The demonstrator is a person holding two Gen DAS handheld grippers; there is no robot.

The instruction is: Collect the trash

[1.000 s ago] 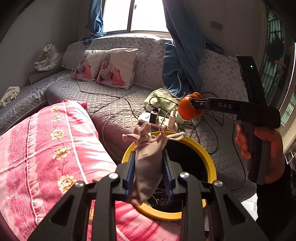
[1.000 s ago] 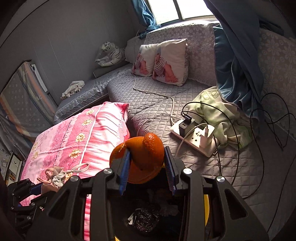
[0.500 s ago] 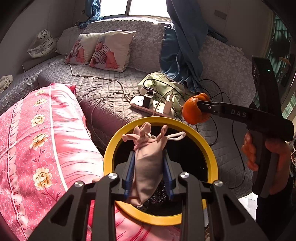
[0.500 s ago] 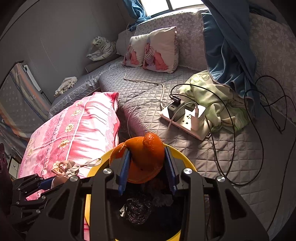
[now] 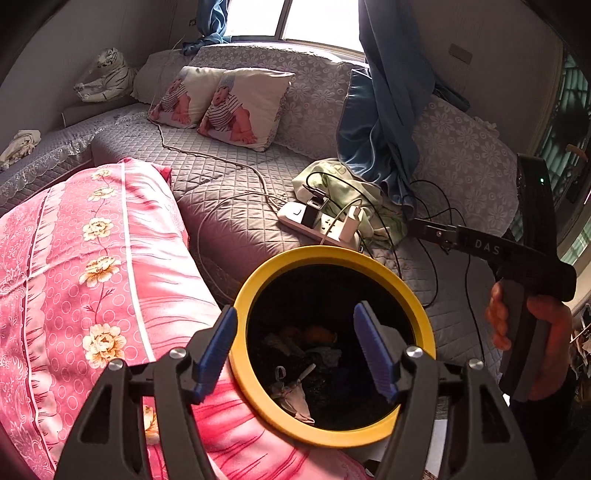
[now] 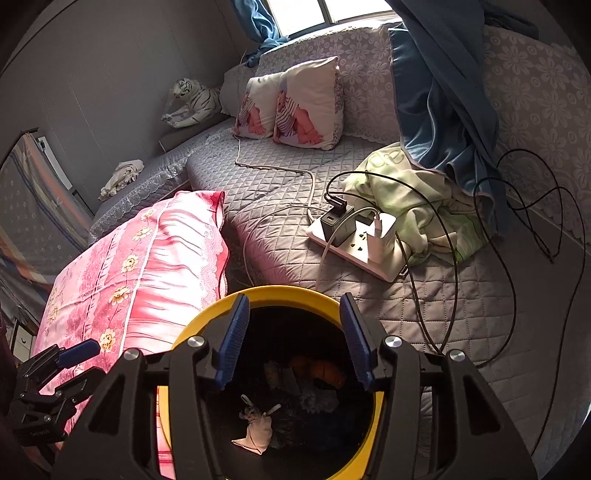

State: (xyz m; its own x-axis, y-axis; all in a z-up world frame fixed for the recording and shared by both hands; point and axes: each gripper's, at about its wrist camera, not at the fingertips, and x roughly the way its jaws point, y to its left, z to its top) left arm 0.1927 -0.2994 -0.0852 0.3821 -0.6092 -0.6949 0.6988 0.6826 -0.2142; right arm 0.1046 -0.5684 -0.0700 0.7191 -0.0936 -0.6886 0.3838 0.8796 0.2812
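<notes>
The grey sofa fills the upper frame. At lower centre, the yellow-rimmed bin sits under both grippers, so released trash drops inside. The left gripper and right gripper have just opened, empty. The small cloth pouch and orange peel lie in the bin.

Both wrist views angled down, sharing bin

Daylight from a window falls on a grey quilted sofa with 2 cushions.
</notes>
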